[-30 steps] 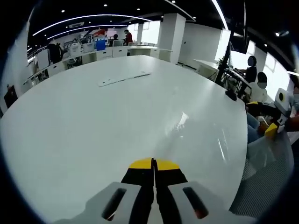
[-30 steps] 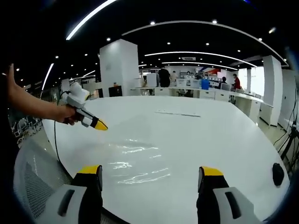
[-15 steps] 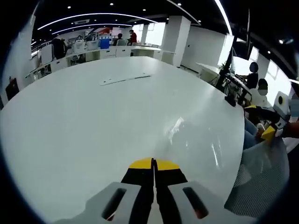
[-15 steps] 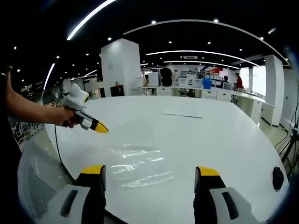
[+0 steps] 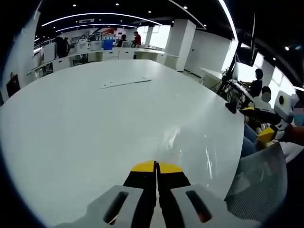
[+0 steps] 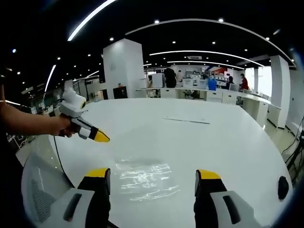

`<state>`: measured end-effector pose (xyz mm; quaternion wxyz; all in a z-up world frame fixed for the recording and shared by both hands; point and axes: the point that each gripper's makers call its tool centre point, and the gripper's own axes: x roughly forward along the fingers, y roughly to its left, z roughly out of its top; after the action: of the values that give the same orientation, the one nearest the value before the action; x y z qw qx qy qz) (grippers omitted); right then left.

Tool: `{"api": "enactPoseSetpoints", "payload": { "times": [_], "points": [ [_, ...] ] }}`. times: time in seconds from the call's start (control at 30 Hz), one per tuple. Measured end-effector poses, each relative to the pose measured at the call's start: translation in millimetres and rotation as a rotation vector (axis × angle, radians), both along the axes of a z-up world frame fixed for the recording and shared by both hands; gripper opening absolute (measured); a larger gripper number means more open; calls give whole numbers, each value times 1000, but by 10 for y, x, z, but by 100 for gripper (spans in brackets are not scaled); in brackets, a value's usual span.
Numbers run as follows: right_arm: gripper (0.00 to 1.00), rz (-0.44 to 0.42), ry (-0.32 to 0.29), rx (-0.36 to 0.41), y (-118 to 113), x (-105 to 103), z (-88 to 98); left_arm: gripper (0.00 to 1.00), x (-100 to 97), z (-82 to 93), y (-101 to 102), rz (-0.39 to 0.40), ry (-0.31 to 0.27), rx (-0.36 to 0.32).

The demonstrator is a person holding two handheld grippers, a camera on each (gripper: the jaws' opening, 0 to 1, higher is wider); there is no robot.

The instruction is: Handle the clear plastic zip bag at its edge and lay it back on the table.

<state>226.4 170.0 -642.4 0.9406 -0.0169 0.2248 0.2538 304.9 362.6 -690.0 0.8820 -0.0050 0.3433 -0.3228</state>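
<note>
**Clear bag flat on the white table, both grippers free of it**

Yellow tips mark my right gripper (image 6: 152, 178) at the bottom of the right gripper view, and its two jaws stand wide apart with nothing between them. Just beyond them I see the clear plastic zip bag (image 6: 145, 178) lying flat on the white table (image 6: 228, 142). It is hard to make out; only the wrinkled glare on the plastic shows me where it lies. It sits near the table edge closest to me, between the lines of the two jaws but not touching them.

A little further and to the left in the same view, the left gripper (image 6: 100, 137) is held in a person's hand (image 6: 64, 127) above the table edge, well apart from the bag. Its yellow tips come together to one point. In the left gripper view I see the same: the left gripper (image 5: 156, 167) has its jaws pressed together, and I see nothing clamped between them. The bag (image 5: 183, 142) shows there as faint shiny streaks on the table, ahead and to the right of the tips.

Further on, a thin flat strip (image 6: 186, 120) lies alone on the table. At the far right edge sits a small dark object (image 6: 283, 187). Behind the table are desks and standing people (image 6: 170, 77), far away.
</note>
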Motion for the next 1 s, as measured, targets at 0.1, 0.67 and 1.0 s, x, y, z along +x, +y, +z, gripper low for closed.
{"api": "enactPoseSetpoints", "payload": {
  "times": [0.1,0.67,1.0],
  "points": [
    [71,8,0,8,67,16,7,0,-34,16,-17,-4,-1,-4],
    [65,36,18,40,296,88,14,0,-219,105,-90,-21,-6,-11],
    [65,44,40,47,377,104,-43,0,-305,175,-176,-43,-6,-19]
  ]
}}
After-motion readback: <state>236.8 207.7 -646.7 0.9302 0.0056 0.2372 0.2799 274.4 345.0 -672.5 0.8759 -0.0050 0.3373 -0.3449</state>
